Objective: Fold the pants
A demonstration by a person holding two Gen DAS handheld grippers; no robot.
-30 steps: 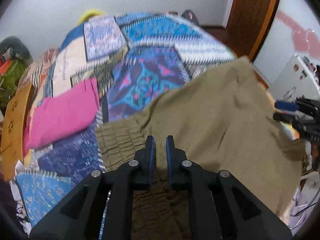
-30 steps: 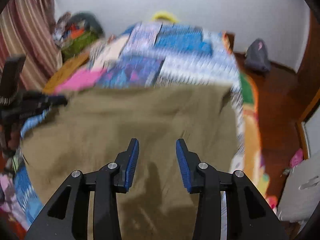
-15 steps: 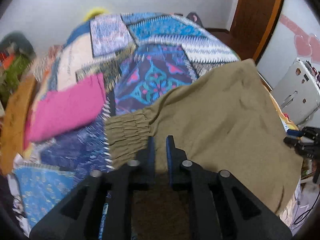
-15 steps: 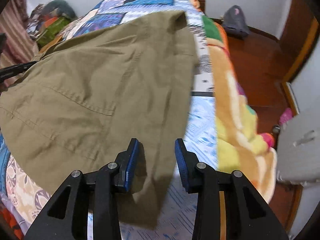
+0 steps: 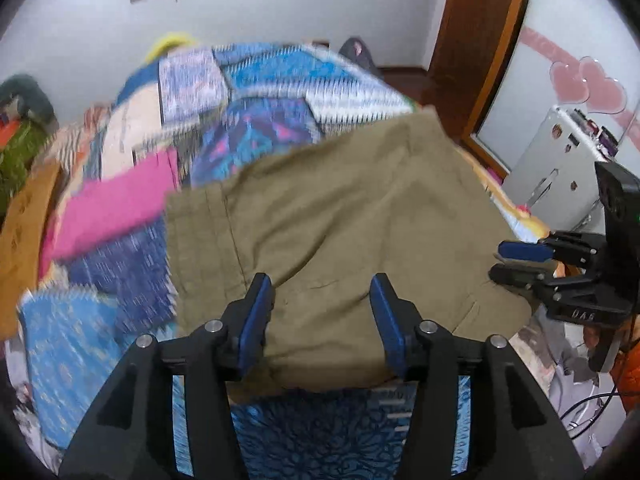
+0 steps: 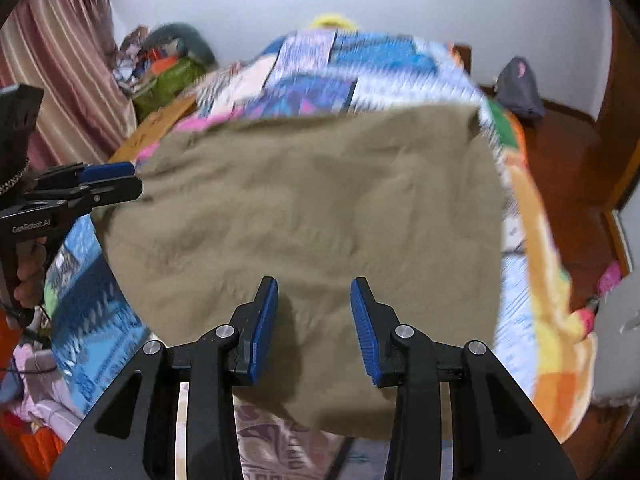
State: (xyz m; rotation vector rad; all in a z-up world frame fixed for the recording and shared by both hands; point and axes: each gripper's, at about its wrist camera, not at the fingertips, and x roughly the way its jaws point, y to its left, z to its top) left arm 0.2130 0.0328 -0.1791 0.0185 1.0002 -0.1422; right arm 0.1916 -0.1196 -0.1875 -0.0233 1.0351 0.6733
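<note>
We see the olive pants [image 5: 360, 216] spread on the patchwork bed [image 5: 280, 80], running toward 12 o'clock from both tools. Left tool [image 5: 322, 320] and right tool [image 6: 314, 320] gape wide, empty, at the near hem; neither is nearer.

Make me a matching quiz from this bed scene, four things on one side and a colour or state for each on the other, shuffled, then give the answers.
Things:
1. pants
2. folded garment
3. left claw
4. door frame

Colour or state:
A. brown wood
B. open, gripping nothing
C. bright pink
D. olive, spread flat on the quilt

Pairs: 1-D, 2-C, 3-B, 4-A
</note>
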